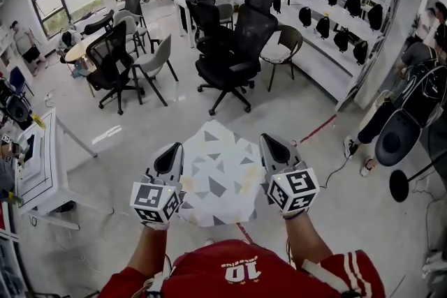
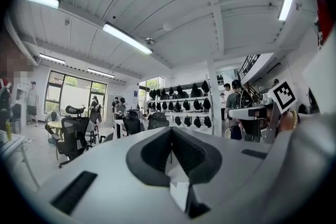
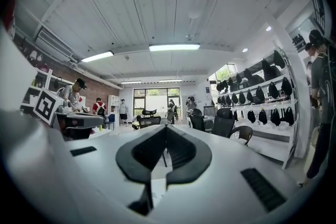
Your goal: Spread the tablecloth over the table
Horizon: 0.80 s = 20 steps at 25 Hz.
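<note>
White fabric scattered with grey and tan triangles, the tablecloth (image 1: 218, 174) hangs in the air in front of the person, stretched between the two tools and over bare floor (image 1: 140, 129) rather than over any table. The left gripper (image 1: 171, 155) has its jaws closed together on the cloth's left edge, and its own view shows a pale sliver of fabric (image 2: 178, 191) pinched at the base of the jaws. The right gripper (image 1: 274, 150) is clamped the same way on the right edge, with a similar strip (image 3: 156, 186) showing low between its pads.

Both bites look thin (little more than the hem, I judge), so a sharp tug or a shake to open the cloth could pull an edge free and drop that side to the floor. The cloth also looks crumpled or partly folded, so it may open unevenly and land skewed. The only table close by is the white table (image 1: 49, 171) well off to the left, and carrying the cloth there risks letting it sag and drag.

The marker cubes (image 1: 155, 202) cover the near corners of the cloth. I cannot tell how deep the fabric sits in either grip, how many layers there are, or which table is meant.
</note>
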Motion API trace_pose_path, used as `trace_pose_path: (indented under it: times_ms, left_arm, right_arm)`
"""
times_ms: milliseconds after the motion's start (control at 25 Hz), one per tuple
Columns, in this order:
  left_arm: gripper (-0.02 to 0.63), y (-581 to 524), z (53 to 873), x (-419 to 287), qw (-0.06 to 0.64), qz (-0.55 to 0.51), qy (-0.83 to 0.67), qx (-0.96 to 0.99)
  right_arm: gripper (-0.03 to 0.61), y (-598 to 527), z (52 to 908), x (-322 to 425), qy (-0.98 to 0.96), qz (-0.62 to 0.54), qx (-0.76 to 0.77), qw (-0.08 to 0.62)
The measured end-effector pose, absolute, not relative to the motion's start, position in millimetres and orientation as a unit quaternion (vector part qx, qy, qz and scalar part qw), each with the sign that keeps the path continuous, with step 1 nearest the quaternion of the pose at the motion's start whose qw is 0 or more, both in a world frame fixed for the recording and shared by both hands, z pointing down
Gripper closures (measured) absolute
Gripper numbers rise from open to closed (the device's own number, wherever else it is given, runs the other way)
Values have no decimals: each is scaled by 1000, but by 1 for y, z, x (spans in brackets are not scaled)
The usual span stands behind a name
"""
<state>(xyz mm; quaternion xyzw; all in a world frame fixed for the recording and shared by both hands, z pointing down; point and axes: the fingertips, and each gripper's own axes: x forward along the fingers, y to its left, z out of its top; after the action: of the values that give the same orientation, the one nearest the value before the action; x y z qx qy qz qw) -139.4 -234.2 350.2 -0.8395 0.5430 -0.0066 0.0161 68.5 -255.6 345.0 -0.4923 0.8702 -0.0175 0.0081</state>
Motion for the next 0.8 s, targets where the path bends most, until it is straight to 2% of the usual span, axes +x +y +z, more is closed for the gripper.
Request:
trace_pose_path:
  times_ms: [800]
  left_arm:
    - [606, -237, 353, -142, 12, 0, 543, -840]
  right_arm:
    - [563, -256, 349, 74, 866, -19, -499, 3]
